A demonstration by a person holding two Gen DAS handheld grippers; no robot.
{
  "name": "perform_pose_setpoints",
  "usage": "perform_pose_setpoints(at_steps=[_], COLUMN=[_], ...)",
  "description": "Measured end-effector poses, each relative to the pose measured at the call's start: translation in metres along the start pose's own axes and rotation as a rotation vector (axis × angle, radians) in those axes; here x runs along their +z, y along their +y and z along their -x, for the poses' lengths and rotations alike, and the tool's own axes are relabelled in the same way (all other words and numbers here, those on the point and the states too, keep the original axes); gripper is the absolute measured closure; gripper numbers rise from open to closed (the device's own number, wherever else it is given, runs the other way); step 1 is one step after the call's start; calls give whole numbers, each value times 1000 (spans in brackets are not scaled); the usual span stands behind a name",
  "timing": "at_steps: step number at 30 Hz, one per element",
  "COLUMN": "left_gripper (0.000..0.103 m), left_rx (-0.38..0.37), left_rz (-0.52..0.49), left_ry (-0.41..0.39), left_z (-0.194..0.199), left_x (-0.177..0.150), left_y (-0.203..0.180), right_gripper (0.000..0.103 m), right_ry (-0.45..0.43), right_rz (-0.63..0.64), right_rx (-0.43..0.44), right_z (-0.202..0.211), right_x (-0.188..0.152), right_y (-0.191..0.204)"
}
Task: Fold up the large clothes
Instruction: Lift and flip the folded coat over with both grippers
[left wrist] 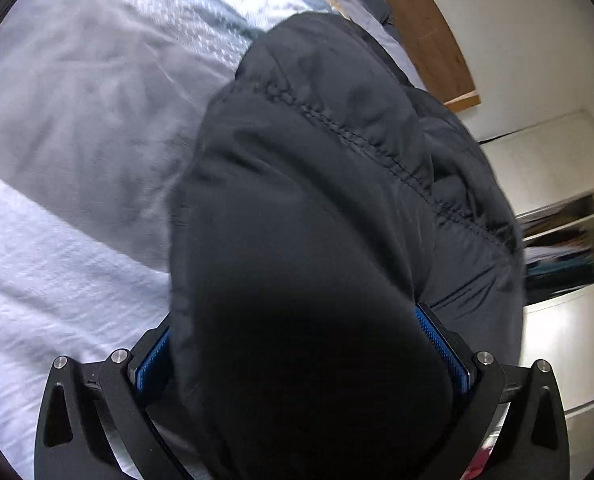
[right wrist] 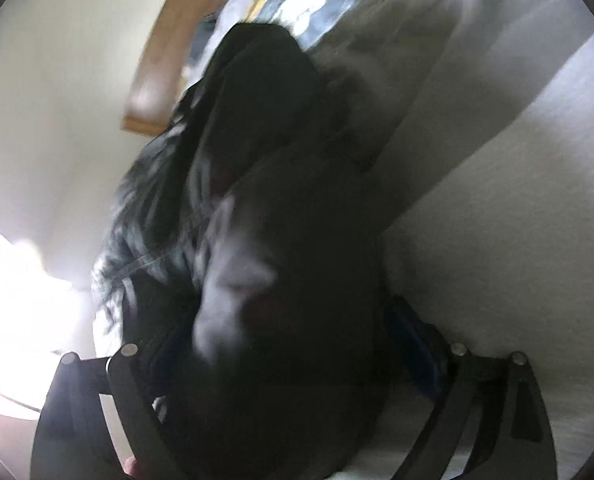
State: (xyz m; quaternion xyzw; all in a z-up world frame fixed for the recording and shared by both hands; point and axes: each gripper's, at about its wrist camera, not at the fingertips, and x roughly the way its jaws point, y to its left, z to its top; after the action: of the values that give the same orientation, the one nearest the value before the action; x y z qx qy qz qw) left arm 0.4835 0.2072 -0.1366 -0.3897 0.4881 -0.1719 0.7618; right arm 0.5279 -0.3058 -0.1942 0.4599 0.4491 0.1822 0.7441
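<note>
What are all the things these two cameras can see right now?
jacket: one, black, padded with stitched seams, hanging from both grippers over the bed.
bed cover: one, pale blue-white, under and behind the jacket.
headboard: one, brown wood, at the far end of the bed.
wall: white, beyond the headboard.
shelves: open, white, holding stacked items, at the right of the left wrist view.
left gripper: black with blue pads, shut on the jacket.
right gripper: black, blurred, shut on the jacket.

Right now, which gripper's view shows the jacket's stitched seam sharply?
The left gripper: the seam on the jacket is crisp. The right gripper's view is blurred.
</note>
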Motion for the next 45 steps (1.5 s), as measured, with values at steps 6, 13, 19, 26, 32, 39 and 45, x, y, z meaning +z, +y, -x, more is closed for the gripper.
perform_pose_setpoints(at_steps=[6,13,19,26,32,39,45], left_gripper=[1,56,74,75,75,56,40], left_rx=[-84,-82,-131,-218,-167,-1,98], left_rz=[25,-55,-214,-277,-286,-163,-125], left_ry=[73,35,-18,-74,-38,-8,-11], left_z=[-21,-15,9,53,50,37,51], left_x=[-5,-16,-27,-55,-71,-77,-69], left_y=[-10,-69,-146,-190,-166,-110,-95], right_gripper=[0,11,59,66,66,44,30], right_ry=[17,-6,-56,-98,-71,-61,-82], right_rz=[46,77,211,358,311,197,203], right_rx=[36,-5,33,66,28,-171,-288], right_z=[-30,-37,-23,19,42,49,82], right_x=[-4,-3,2,-20,-52,-56,-60], right_y=[12,43,108,177,139,82,74])
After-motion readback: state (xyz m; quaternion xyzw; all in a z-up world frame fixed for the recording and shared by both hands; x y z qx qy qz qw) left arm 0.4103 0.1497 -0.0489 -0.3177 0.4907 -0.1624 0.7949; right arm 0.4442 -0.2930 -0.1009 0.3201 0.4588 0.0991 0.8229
